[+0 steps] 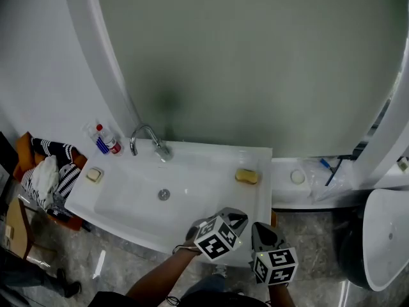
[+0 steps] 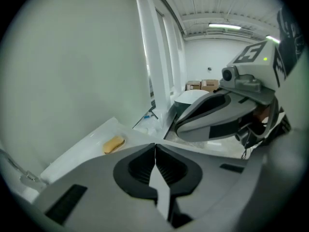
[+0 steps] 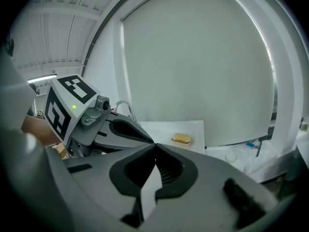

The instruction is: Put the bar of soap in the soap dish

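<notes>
A yellow bar of soap (image 1: 246, 176) lies on the right rim of the white sink (image 1: 192, 171), near the wall; it also shows in the left gripper view (image 2: 113, 144) and the right gripper view (image 3: 181, 138). Something pale seems to lie under it, but I cannot tell whether that is a dish. A small square dish with a beige piece (image 1: 94, 174) sits on the sink's left rim. My left gripper (image 1: 238, 218) (image 2: 155, 146) hangs over the sink's front right corner, shut and empty. My right gripper (image 1: 261, 230) (image 3: 155, 146) is right beside it, also shut and empty.
A chrome faucet (image 1: 148, 139) stands at the back of the basin, with small bottles (image 1: 105, 140) to its left. A round white object (image 1: 298, 177) lies on the ledge right of the sink. A toilet (image 1: 386, 235) is at far right, and clothes (image 1: 46, 171) are piled at far left.
</notes>
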`<state>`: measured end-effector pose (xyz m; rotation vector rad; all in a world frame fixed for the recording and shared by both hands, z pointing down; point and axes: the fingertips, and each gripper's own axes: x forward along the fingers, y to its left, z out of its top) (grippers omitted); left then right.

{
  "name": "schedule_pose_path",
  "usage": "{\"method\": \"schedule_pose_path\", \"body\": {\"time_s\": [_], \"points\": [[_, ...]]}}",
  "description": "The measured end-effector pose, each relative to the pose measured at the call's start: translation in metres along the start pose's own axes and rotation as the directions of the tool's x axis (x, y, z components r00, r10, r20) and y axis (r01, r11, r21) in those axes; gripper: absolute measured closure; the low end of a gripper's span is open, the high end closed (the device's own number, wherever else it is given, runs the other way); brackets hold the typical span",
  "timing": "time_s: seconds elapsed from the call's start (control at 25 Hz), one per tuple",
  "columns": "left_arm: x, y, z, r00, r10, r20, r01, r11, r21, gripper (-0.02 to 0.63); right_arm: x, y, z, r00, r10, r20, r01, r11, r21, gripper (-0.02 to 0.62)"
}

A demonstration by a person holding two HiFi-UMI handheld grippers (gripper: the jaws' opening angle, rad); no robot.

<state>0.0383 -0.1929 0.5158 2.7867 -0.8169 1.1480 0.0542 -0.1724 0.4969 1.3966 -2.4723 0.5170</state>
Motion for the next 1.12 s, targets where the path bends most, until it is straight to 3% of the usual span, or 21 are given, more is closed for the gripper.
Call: {"method": "schedule_pose_path", "body": {"time_s": [0.2,0.36,0.64,1.12], "points": [[-0.014,-0.019,-0.006,0.997,0.071,0.043,-0.065,0.991,-0.115,0.592,-0.013,0.011,-0.003,1.000,0.029,0.012,-0.029,1.000,-0.001,0.583],[-0.024,-0.026,-0.013,0.984,0.158,0.076,-0.135,0.960,-0.245,0.592,-0.021,0.016,-0.006,0.999,0.035,0.019,-0.035,0.999,0.003,0.583],[-0.044,-0.036,-0.015,0.961,0.246,0.127,-0.183,0.908,-0.376,0.592,-0.031,0.025,-0.013,0.999,0.049,0.021,-0.049,0.999,0.004,0.583],[-0.060,-0.043,-0.008,0.945,0.285,0.159,-0.197,0.886,-0.419,0.592,-0.041,0.034,-0.012,0.998,0.053,0.016,-0.053,0.999,0.005,0.583]]}}
